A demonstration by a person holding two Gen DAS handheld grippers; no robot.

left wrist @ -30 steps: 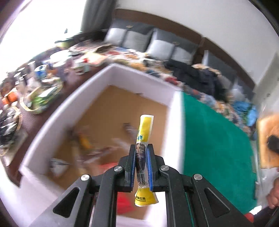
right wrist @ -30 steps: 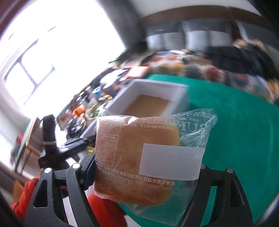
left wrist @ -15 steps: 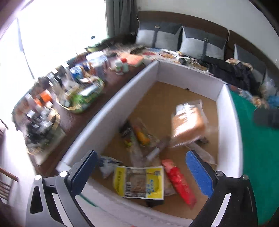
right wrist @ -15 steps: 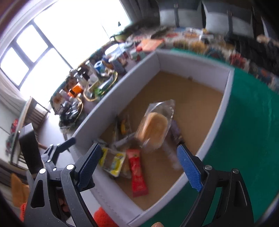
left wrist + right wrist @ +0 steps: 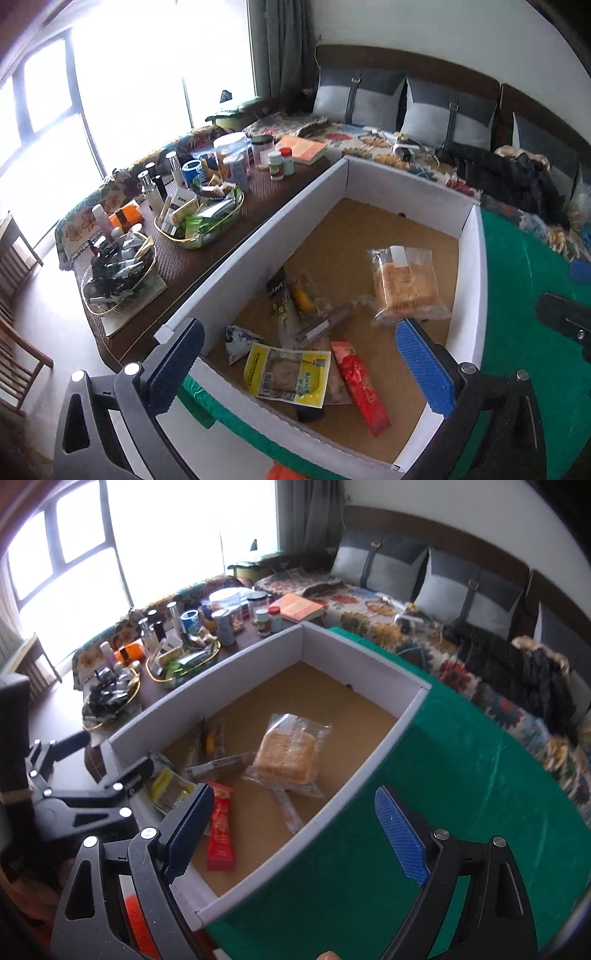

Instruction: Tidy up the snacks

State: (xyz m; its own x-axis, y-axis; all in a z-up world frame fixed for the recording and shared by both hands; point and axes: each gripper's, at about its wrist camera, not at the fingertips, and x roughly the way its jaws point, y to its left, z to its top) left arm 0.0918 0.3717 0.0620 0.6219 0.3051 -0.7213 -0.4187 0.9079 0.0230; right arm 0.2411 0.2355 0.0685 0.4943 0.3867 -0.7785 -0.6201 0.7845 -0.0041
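Two wrist cameras are looking steeply down into one white box

The left wrist view is hovering close over the box (image 5: 469, 236) near corner, facing 12 o'clock toward the sofa (image 5: 406, 96). The right wrist view is sitting just beyond the box's (image 5: 369, 771) right wall over green cloth (image 5: 461, 775), facing 11 o'clock. Both are sharing the box interior, the bread packet (image 5: 404, 286) (image 5: 286, 757), cluttered side table and sofa.

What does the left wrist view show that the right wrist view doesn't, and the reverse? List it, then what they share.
Left wrist only: a blue-and-white pouch in the box's near corner. Right wrist only: a fingertip at the bottom edge. Both: the white box, with the bagged bread and the red packet lying inside it.
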